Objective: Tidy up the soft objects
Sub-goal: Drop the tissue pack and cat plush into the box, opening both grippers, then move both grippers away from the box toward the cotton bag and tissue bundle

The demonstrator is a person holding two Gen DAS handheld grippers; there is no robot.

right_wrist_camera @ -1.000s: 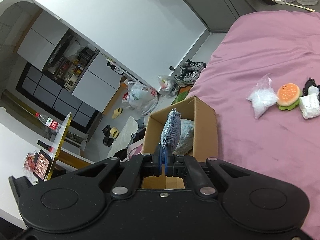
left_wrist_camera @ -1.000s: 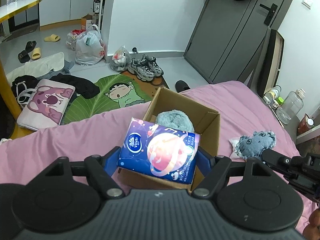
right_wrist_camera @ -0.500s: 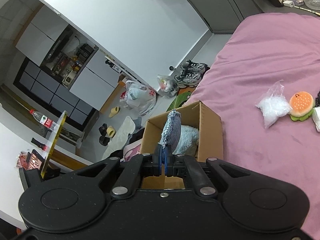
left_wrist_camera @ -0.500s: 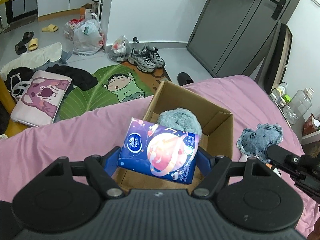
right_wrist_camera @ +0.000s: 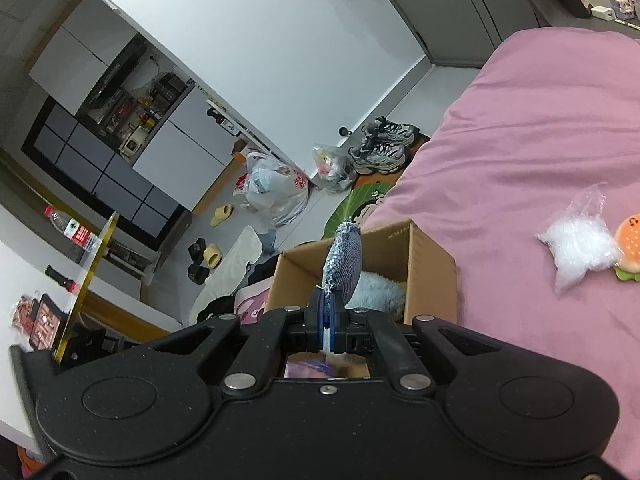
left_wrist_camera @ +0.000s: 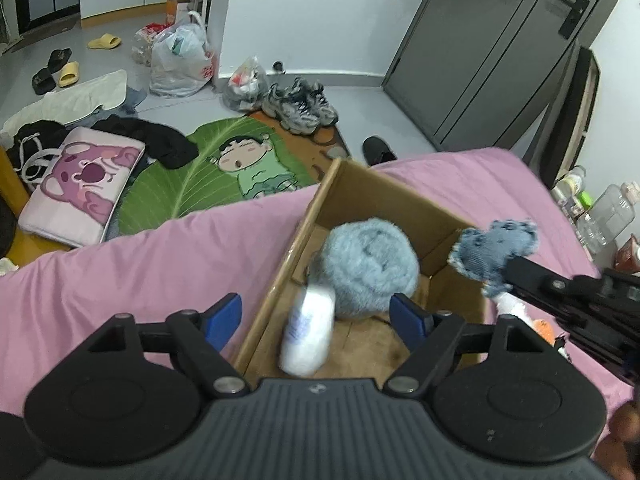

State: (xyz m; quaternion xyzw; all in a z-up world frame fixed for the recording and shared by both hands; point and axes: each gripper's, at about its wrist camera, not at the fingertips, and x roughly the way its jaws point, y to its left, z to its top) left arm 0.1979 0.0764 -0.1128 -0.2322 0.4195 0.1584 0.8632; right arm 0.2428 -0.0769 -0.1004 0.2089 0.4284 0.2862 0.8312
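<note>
An open cardboard box (left_wrist_camera: pixel 344 184) sits on the pink bed and holds a fluffy blue-grey plush (left_wrist_camera: pixel 370 264). My left gripper (left_wrist_camera: pixel 316 318) is open above the box's near side. The tissue pack (left_wrist_camera: pixel 307 330) is blurred between its fingers, dropping into the box. My right gripper (right_wrist_camera: pixel 329 322) is shut on a flat denim plush toy (right_wrist_camera: pixel 342 266), held over the box (right_wrist_camera: pixel 424 256). That toy also shows in the left wrist view (left_wrist_camera: pixel 492 252) at the box's right edge.
A clear bag of white stuffing (right_wrist_camera: pixel 580 248) and a burger plush (right_wrist_camera: pixel 628 246) lie on the pink bed (right_wrist_camera: pixel 540 140) to the right. The floor beyond the bed has a leaf mat (left_wrist_camera: pixel 224 172), sneakers (left_wrist_camera: pixel 300 106), bags and slippers. Bottles (left_wrist_camera: pixel 608 216) stand at the bedside.
My left gripper has opened and let go of the tissue pack, which is falling into the box. My right gripper has brought the denim toy over the box's right edge.
</note>
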